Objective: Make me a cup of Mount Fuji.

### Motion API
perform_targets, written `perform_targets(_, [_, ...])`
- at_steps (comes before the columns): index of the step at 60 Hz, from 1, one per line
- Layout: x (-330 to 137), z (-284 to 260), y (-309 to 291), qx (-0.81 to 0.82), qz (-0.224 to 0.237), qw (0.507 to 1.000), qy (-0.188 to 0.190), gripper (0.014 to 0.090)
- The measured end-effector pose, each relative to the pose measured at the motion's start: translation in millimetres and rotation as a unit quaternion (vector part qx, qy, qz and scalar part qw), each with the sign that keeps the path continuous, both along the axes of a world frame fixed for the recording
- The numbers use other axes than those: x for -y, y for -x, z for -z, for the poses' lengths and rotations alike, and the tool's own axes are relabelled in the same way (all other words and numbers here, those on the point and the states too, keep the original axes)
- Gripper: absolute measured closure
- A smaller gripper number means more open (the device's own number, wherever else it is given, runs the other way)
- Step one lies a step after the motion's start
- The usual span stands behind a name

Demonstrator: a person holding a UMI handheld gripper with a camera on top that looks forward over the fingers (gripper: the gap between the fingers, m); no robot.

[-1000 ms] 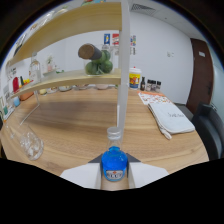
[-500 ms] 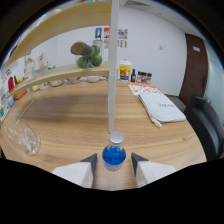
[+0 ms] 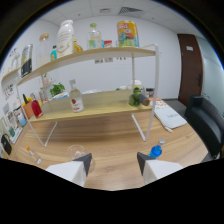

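My gripper [image 3: 114, 160] is open, with nothing between its two pale fingers [image 3: 82, 165]. A small bottle with a blue label and blue cap [image 3: 156, 150] rests on the wooden table just beyond and to the right of the right finger, apart from it. A clear glass [image 3: 75, 150] sits on the table just ahead of the left finger. Beyond both is a two-tier wooden shelf [image 3: 100, 112] on white legs. A clear bottle with a red label [image 3: 76, 100] stands on its lower tier.
The top tier holds a white jug [image 3: 65, 37], a clear bottle [image 3: 93, 36] and a yellow carton [image 3: 127, 32]. A white shelf leg [image 3: 142, 130] stands near the blue bottle. Papers [image 3: 170, 117] lie at the right, beside a black chair [image 3: 207, 125].
The blue bottle was between the fingers before; now it sits on the table outside the right finger. The gripper has pulled back and lifted, and the whole shelf is in sight.
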State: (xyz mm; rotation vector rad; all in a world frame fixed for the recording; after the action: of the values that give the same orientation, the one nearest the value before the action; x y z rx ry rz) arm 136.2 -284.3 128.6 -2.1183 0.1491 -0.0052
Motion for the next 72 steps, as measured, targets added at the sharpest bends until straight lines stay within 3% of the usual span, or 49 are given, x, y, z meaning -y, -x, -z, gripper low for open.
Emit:
perform_targets(15, [-18.9,-12.6,85.6,0.020,-0.022,1.000,0.007,0.0186])
perform_targets(26, [-26.2,-80.9,123.0,0.032,-0.014,0.999,-0.009,0.0179])
perform_targets(44, [-70.9,-249.8,193.8,0.035,-0.052,0.986,-0.155,0.0181])
perform_targets(50, [-102.1,-273.3,208.5,0.028,-0.061,0.979,-0.194,0.0189])
perform_targets(56, [-133.9,-281.5,210.2,0.034,-0.052,0.976,-0.207,0.0204])
perform_targets(67, [-177.1,-269.6,208.3,0.022,-0.035,0.981,-0.187,0.0350])
perform_targets(72, [-189.4,-264.7,200.7,0.026,-0.020,0.982,-0.185,0.0470])
